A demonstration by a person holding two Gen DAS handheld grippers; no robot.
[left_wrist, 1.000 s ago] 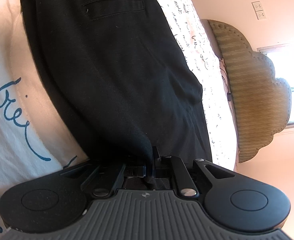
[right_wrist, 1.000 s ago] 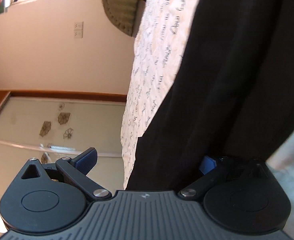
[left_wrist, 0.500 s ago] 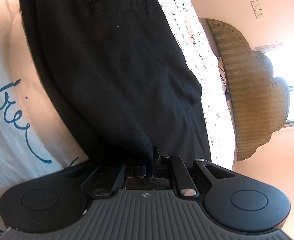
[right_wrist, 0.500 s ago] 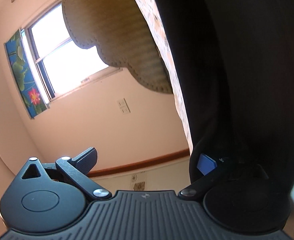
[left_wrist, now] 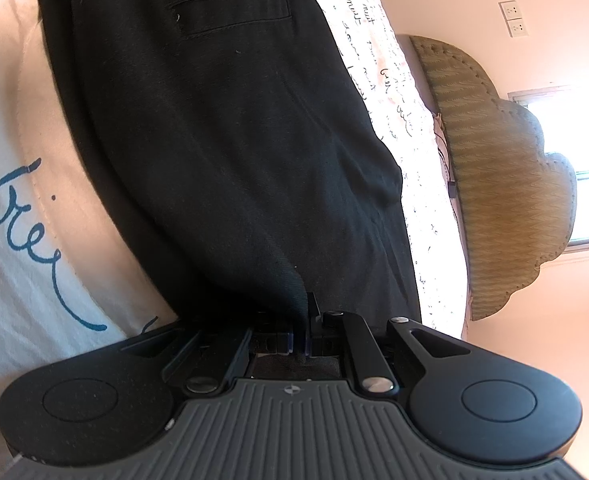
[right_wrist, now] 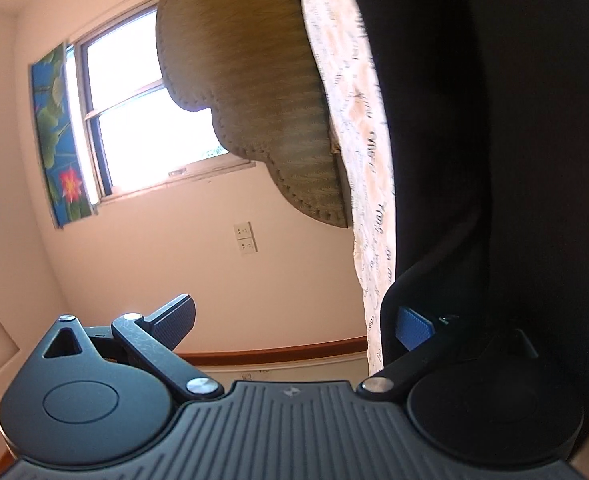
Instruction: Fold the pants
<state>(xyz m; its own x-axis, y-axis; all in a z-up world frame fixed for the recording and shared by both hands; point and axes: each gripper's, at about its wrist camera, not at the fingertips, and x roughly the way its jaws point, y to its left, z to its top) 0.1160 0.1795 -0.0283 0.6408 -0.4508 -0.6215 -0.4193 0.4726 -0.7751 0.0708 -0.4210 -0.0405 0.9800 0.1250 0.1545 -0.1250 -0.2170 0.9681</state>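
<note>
One pair of black woven-cloth pants [left_wrist: 222, 140] fills the left-wrist view from 12 o'clock down to centre, showing one welt pocket [left_wrist: 230, 16] at 12 o'clock. One cream bedsheet printed with dark script [left_wrist: 378, 80], one olive scalloped padded headboard [left_wrist: 506, 184] at 3 o'clock and one white cloth with blue handwriting [left_wrist: 18, 216] at 9 o'clock are also there. In the right-wrist view, two white wall sockets [right_wrist: 245, 237] sit stacked near centre, with one window [right_wrist: 134, 116] and one blue floral curtain [right_wrist: 56, 136] at 10 o'clock.
</note>
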